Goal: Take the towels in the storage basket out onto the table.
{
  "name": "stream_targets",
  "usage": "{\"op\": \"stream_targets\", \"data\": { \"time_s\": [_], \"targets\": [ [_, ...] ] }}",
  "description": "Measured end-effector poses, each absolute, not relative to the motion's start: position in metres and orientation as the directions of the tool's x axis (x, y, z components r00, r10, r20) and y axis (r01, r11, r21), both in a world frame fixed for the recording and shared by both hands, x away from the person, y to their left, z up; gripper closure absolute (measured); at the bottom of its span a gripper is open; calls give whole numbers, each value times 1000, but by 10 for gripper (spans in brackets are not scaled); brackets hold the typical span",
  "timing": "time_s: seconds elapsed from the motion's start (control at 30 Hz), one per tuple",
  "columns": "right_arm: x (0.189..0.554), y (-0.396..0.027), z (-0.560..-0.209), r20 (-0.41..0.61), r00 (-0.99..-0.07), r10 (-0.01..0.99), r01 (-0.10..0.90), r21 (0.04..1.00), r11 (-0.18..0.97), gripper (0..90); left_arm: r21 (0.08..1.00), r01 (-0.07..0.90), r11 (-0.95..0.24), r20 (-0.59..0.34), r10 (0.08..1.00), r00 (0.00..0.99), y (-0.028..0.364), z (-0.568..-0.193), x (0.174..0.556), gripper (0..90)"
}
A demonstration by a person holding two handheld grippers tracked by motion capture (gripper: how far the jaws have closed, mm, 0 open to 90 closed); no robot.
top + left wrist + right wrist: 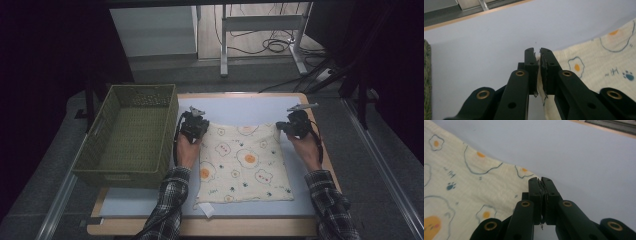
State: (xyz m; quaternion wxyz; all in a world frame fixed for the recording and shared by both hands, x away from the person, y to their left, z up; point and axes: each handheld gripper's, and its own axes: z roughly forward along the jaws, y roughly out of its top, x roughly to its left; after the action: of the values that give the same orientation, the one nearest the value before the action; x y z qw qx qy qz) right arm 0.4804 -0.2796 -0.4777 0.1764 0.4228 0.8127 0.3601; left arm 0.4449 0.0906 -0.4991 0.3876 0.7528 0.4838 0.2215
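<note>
Jaws of both grippers are clamped on the far corners of the cream cotton cloth printed with fried eggs and paw marks [243, 162]: the left gripper [537, 53] pinches the far left corner, the right gripper [539, 182] the far right one. By my reading the grasp is made, and folding and stowing remain. Soft and faintly wrinkled, the cloth lies flat on the smooth pale blue table mat [240, 105]. Left of it stands an empty olive woven rectangular basket [170, 135].
</note>
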Motion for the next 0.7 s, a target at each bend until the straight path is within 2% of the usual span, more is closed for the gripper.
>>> {"op": "stream_targets", "data": {
  "time_s": [0.4,0.7],
  "targets": [
    [432,-297,-461,70,-633,771,511,785,348,868,791,533,-302,-12,862,507,91,-496,397,841],
    [395,-311,-467,99,-660,745,508,790,345,868,803,502,-322,-33,817,576,93,-497,360,842]
  ]
}}
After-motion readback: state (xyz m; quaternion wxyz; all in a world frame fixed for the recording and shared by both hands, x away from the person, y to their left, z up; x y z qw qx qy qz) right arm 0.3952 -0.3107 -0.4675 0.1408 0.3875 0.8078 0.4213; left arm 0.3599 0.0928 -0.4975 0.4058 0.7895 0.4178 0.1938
